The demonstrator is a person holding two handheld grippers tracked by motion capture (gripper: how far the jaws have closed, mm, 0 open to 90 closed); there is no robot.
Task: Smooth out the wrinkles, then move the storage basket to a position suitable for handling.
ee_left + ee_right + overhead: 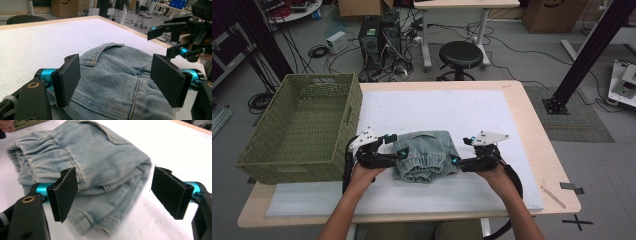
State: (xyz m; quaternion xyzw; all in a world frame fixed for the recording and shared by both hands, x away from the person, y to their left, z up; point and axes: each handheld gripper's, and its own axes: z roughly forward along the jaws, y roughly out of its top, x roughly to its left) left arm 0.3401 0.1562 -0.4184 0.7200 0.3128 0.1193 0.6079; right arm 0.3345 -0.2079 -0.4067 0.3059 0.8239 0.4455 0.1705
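Folded denim garment (426, 156) is laid on the white pad (462, 110) covering the table (537, 150), near the person's edge, roughly centred between the 2 grippers. Elastic waistband side is turned toward the person; a pocket flap (110, 47) is seen on the top layer, far side. Left gripper (399, 146) is positioned at the garment's left edge, jaws spread wide; in the left gripper view both pads (68, 78) are seen standing clear of the cloth, denim lying between and below them, nothing pinched. Right gripper (461, 151) is positioned at the garment's right edge, jaws likewise spread wide; in the right gripper view the folded edge is seen between the pads (65, 192), the left pad just in front of the fabric, the right pad (171, 191) well apart from it over bare pad. No grip by either. Each gripper is held in a hand (367, 175) coming in from the near side. Green woven basket (302, 125) is sat at the table's left end, just beside the left gripper, apart from the garment.
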